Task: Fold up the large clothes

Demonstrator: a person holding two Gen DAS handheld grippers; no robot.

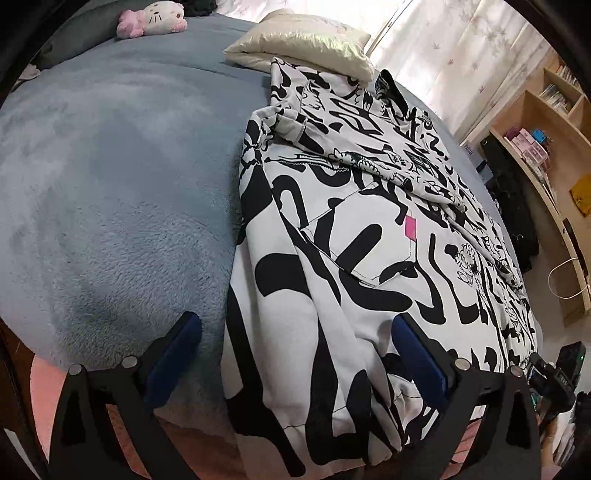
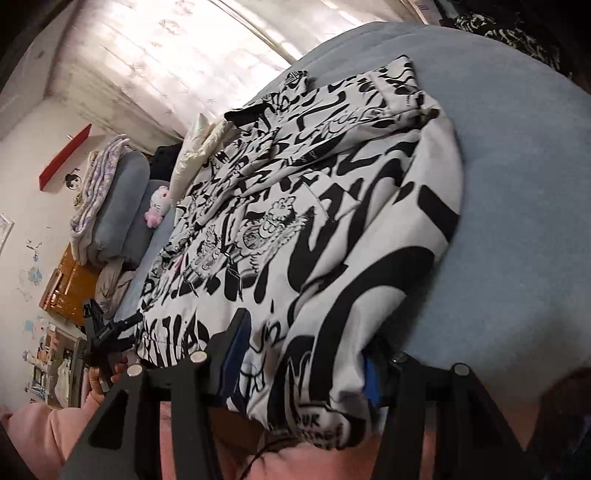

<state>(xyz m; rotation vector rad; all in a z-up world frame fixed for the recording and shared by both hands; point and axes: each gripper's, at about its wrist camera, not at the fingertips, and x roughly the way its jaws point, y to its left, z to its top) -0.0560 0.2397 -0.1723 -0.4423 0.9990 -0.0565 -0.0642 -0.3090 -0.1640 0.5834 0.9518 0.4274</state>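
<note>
Black-and-white printed hoodie [image 1: 369,229] spread on blue bed blanket [image 1: 110,184], hem over near edge. Left gripper [image 1: 295,354] fingers apart, straddling hem. Right gripper [image 2: 303,365] fingers apart around hem fold. Cream pillow [image 1: 306,44] at far edge.

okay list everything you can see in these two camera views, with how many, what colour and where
hoodie: one, white with black print, partly folded on the bed's right half, hem at the near edge
bed cover: one, grey-blue, under everything
pillow: one, cream, at the far end above the hoodie
plush toy: one, white and pink, far corner of the bed
shelving: one unit, light wood, right of the bed
curtain: pale, floral, at the window
left gripper: black with blue pads, jaws wide open around the hem
right gripper: black with blue pads, fabric between its fingers, grip unclear
</note>
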